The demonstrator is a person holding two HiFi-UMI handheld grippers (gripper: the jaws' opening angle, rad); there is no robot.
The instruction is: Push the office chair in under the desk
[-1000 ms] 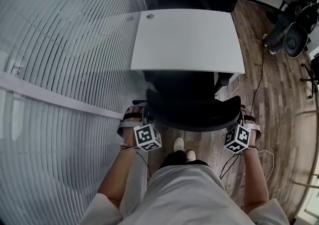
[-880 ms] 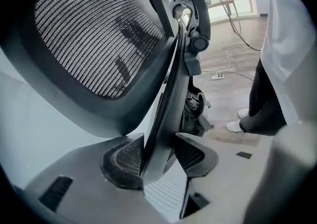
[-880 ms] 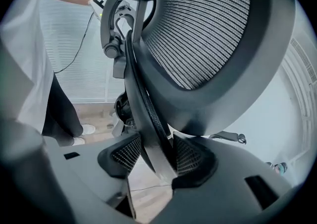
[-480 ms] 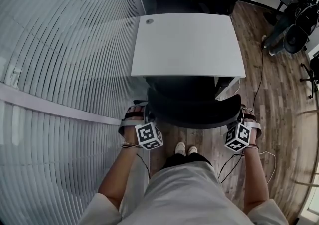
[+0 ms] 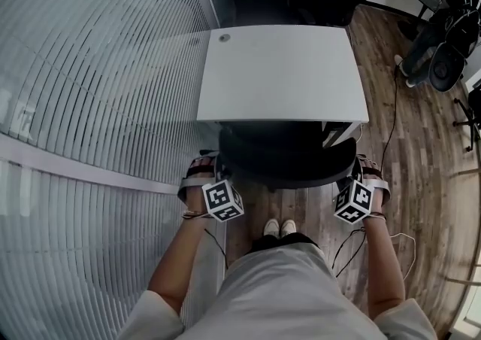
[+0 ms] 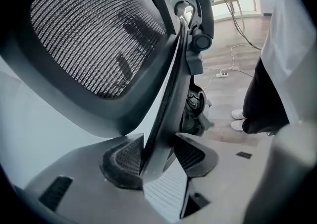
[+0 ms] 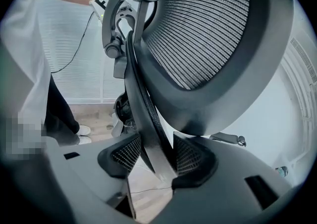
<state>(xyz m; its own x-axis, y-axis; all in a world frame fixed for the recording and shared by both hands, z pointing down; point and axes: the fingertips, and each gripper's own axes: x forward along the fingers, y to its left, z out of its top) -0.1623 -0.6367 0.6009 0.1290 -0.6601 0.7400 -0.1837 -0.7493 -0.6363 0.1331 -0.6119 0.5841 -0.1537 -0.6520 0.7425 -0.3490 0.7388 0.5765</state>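
Office chair (image 5: 289,159) in the head view stands at the near edge of the white desk (image 5: 282,68), its seat already hidden under the top and only the black backrest showing on the near side. It faces far, towards the desk, with its back to the person. The backrest's long axis runs left to right, level with the desk edge. The left gripper (image 5: 209,177) sits at the backrest's left end and the right gripper (image 5: 361,177) at its right end. The chair looks fairly heavy, yet it should roll easily on the wooden floor (image 5: 421,128). It may swivel if pushed on one side only, so a hold at both ends suits it.

In the left gripper view, the jaws stand wide, with the stiff plastic backrest rim (image 6: 166,99) between the pads and gripped there. The mesh (image 6: 94,34) looks soft and yielding, a poor place to push.

In the right gripper view, the jaws are likewise wide and clamped on the rim's other end, which rises steeply between the pads. The rim looks smooth, so a firm grip is wise.
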